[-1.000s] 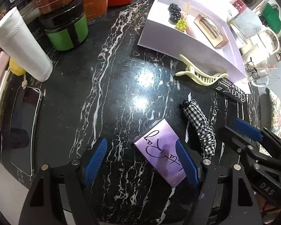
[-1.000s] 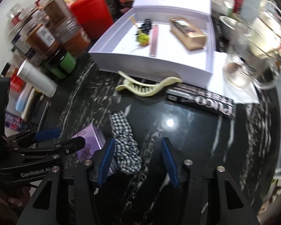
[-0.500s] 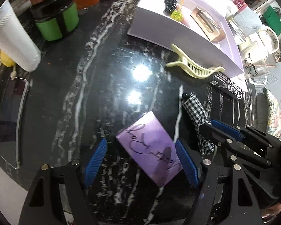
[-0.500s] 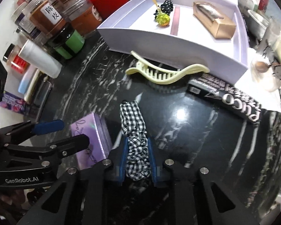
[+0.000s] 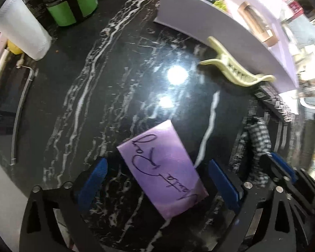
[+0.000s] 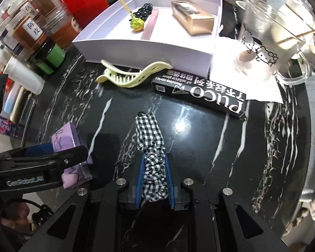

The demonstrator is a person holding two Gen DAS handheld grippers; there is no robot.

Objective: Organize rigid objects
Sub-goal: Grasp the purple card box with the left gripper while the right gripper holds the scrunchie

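Both wrist cameras look steeply down, close over the black marble table [image 5: 115, 84], sharing the purple box [image 5: 161, 168]

Both views show strong fisheye curvature, with dark vignetted corners and straight edges bowed near the rim. Overhead lighting produces two bright glare spots [image 5: 177, 75] on the glossy black marble bench [image 5: 107, 96] in the left wrist view and one [image 6: 181, 125] in the right wrist view. The right wrist view is sharp and evenly lit at its centre. The left wrist view is softer, with motion blur smearing its right side, notably the checked scrunchie [image 5: 259, 138]. The white tray [image 6: 149, 51] appears bright without being washed out.
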